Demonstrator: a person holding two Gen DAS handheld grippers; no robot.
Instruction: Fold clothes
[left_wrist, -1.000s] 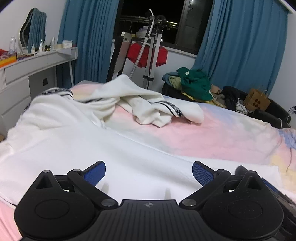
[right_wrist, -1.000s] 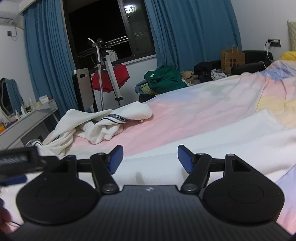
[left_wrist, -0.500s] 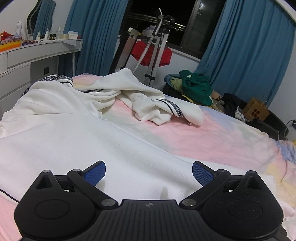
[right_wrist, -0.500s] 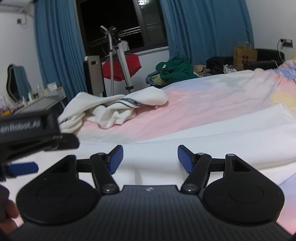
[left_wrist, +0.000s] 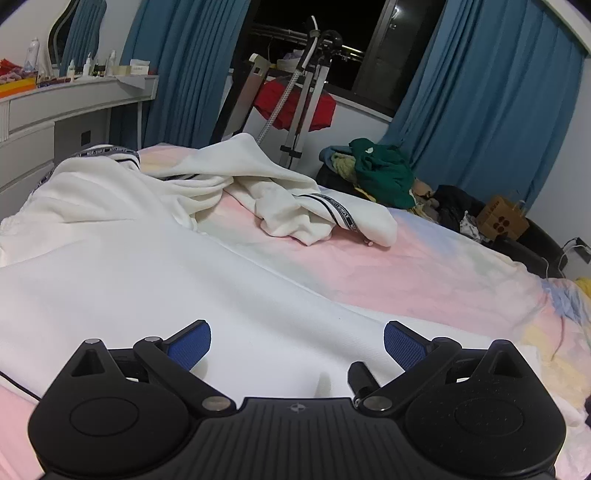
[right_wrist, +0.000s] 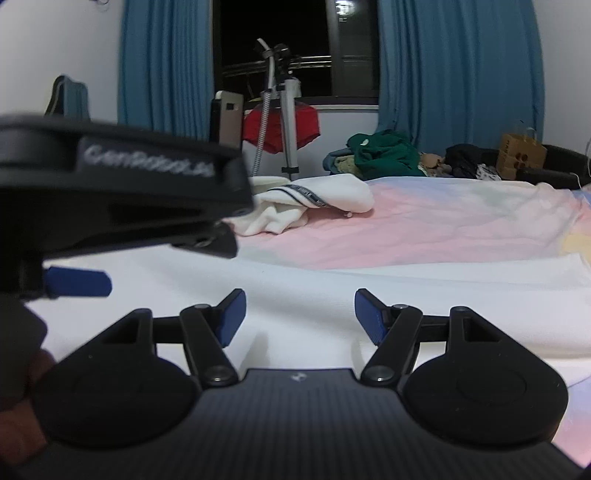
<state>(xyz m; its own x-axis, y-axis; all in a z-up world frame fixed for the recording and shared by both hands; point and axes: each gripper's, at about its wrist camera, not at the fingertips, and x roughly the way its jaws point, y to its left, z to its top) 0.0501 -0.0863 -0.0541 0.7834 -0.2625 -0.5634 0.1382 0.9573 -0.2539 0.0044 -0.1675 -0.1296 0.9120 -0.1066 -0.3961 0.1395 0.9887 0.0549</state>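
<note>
A large white garment (left_wrist: 155, 266) with black-striped trim lies spread over the bed, its far part bunched in a heap (left_wrist: 295, 206). My left gripper (left_wrist: 297, 341) hovers low over the flat white cloth, open, with nothing between its blue pads. My right gripper (right_wrist: 299, 314) is open too, over the same white garment (right_wrist: 332, 295), empty. In the right wrist view the left gripper's black body (right_wrist: 110, 192) fills the left side, one blue pad (right_wrist: 77, 282) showing, close beside my right gripper. The bunched heap (right_wrist: 314, 203) lies beyond.
The bed has a pink, yellow and blue pastel sheet (left_wrist: 424, 266). Behind it stand a tripod stand (left_wrist: 303, 103) with a red cloth, a pile of green clothes (left_wrist: 380, 173), a brown paper bag (left_wrist: 502, 221) and blue curtains. A white dresser (left_wrist: 55, 110) is at the left.
The right gripper has rolled level and shifted toward the left gripper, whose body now looms much larger in its view. The left gripper has stayed nearly in place. Both stay open.
</note>
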